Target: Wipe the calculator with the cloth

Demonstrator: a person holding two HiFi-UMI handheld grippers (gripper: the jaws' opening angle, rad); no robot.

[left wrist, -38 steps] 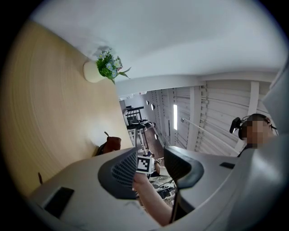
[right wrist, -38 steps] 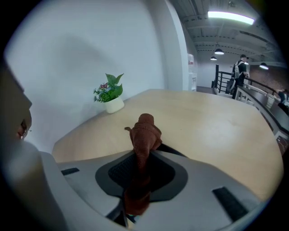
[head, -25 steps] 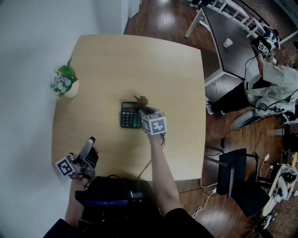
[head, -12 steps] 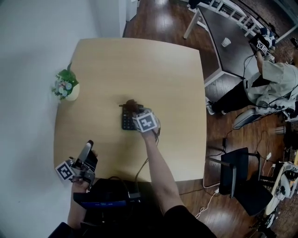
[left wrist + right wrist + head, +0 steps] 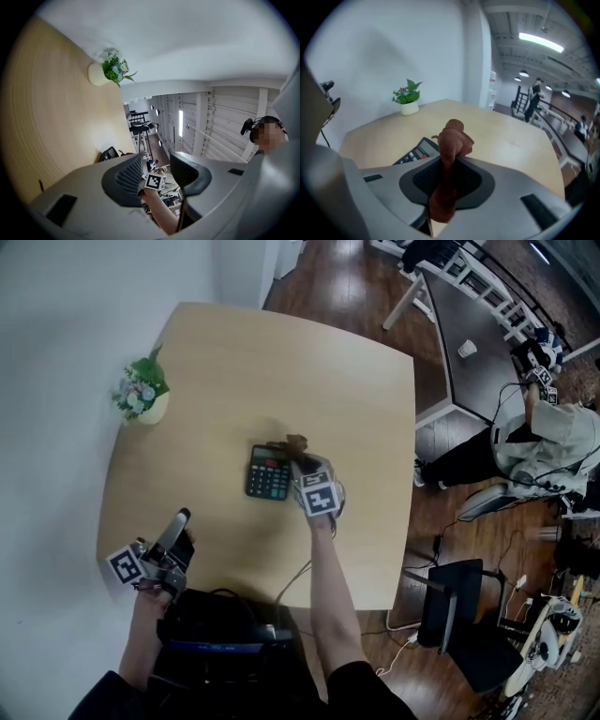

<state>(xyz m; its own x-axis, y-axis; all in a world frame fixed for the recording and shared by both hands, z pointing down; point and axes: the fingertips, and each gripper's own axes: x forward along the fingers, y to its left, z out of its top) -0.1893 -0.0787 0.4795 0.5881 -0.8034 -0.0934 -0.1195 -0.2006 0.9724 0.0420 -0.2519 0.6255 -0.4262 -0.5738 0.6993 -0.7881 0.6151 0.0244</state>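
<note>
Wiping step under way, judged from the layout. The calculator [image 5: 268,472] lay flat near the middle of the tabletop [image 5: 281,362], display end away from the person. The right gripper [image 5: 302,460] sat just right of the calculator, angled down, its jaws clenched on the brown cloth [image 5: 296,443]. In the right gripper view the cloth [image 5: 451,154] ran pinched between the jaws, with a bunched end standing out past the tips, and the calculator [image 5: 415,153] showed just left of and below that bunch. The cloth end appeared level with the calculator's far right corner; whether it touched the casing could not be told. The left gripper [image 5: 178,521] was well apart from the calculator, on the near left, held level. Its jaws stood released with nothing between them, so nothing steadied the calculator. Next move, as a judgement: bring the cloth end down onto the key face and draw it leftward across the calculator. Pressure should be light, since an unheld calculator could slide on the smooth tabletop. A potted plant [image 5: 142,395] stood far left of the calculator, beyond it. Writing: no brand or label could be read on the calculator, only a dark display strip, rows of keys and a red key. The cubes on the grippers bore square black-and-white markers, no text.
</note>
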